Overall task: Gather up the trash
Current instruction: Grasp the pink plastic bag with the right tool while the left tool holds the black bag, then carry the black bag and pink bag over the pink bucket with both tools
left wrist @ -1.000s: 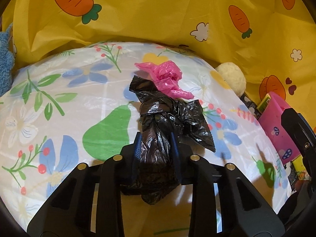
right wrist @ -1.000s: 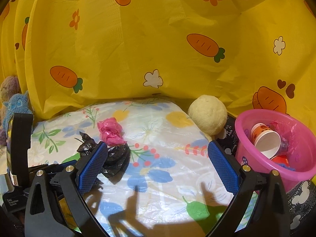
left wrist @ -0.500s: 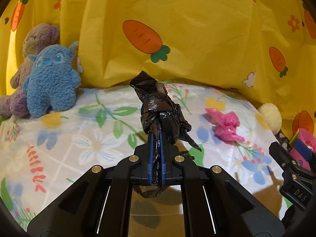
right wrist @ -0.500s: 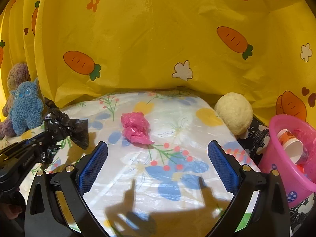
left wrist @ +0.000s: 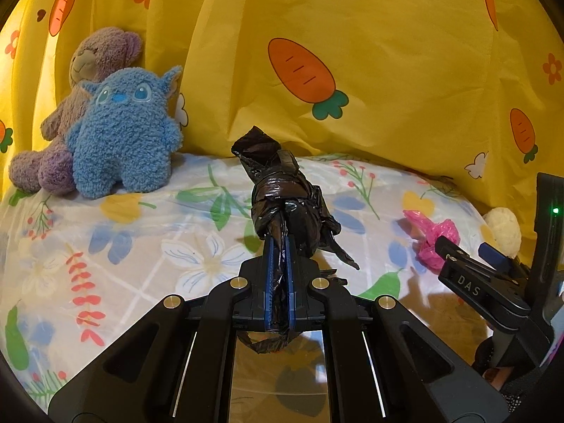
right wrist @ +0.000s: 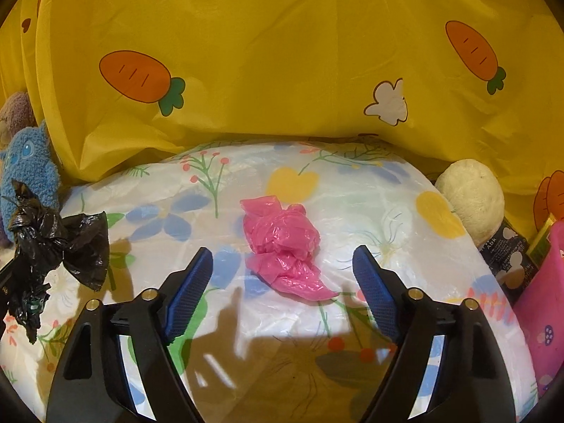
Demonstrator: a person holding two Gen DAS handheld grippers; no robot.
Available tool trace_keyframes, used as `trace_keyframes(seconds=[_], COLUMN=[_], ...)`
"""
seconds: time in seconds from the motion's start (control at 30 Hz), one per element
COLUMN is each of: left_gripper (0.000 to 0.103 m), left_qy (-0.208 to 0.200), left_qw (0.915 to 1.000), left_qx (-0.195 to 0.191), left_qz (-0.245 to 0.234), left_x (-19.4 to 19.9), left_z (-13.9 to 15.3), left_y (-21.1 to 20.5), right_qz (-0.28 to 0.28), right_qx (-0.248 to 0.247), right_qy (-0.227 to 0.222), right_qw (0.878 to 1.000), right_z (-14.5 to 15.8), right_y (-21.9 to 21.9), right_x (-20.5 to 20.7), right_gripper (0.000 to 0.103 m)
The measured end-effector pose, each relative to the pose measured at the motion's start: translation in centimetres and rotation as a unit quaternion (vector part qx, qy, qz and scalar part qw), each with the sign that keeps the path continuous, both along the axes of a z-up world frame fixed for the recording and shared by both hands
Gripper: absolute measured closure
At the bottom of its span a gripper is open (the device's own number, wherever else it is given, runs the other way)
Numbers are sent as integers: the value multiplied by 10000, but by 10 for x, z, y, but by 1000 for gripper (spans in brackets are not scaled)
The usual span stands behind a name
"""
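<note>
My left gripper is shut on a crumpled black plastic bag and holds it above the floral tablecloth. The bag also shows at the left of the right wrist view. A crumpled pink plastic bag lies on the cloth, between and just ahead of the open fingers of my right gripper. It also shows at the right of the left wrist view, behind the right gripper. A pink bin stands at the right edge.
A blue plush and a brown teddy sit at the back left against the yellow carrot curtain. A cream ball and a dark printed box lie at the right by the bin.
My left gripper closed on the black bag and lifted it up and to the left. My right gripper moved forward, so the pink bag now lies between its open fingers.
</note>
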State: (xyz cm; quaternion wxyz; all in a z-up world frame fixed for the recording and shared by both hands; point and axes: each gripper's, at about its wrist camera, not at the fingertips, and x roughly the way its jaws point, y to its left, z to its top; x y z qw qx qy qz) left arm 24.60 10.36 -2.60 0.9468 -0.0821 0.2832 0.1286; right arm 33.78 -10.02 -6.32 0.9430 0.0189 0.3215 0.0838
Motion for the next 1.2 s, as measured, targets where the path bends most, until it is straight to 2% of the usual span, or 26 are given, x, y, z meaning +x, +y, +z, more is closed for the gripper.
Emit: trace_keyframes(seconds=[0.2,0.3,0.47,0.57,0.77,1.2], left_gripper=[97,97,97,97,97,97], left_qy=[48,64,74,90,127,147], left_qw=[10000,9999,9998,9997,9996,9996], left_qx=[-83,-97,-176,-204,-233,-220], left_qz=[19,14,1,-19,-48,-78], left_x=[1,1,2,2,4,5], left_z=[-2,-3,-4,-5,-8,-11], left_y=[2,2,4,4,3,2], right_qz=[49,80,136,145,118,45], right_qx=[-95,-107,-69,-24,28,-126], right_qy=[194,325,487,508,444,-37], right_qw=[9998,9994,9987,9986,9989,9999], right_z=[-8,-11,-14,-15,-13,-4], right_y=[7,9,10,10,8,7], right_x=[12,19,23,25,23,1], right_gripper=[34,43,66,73,81,83])
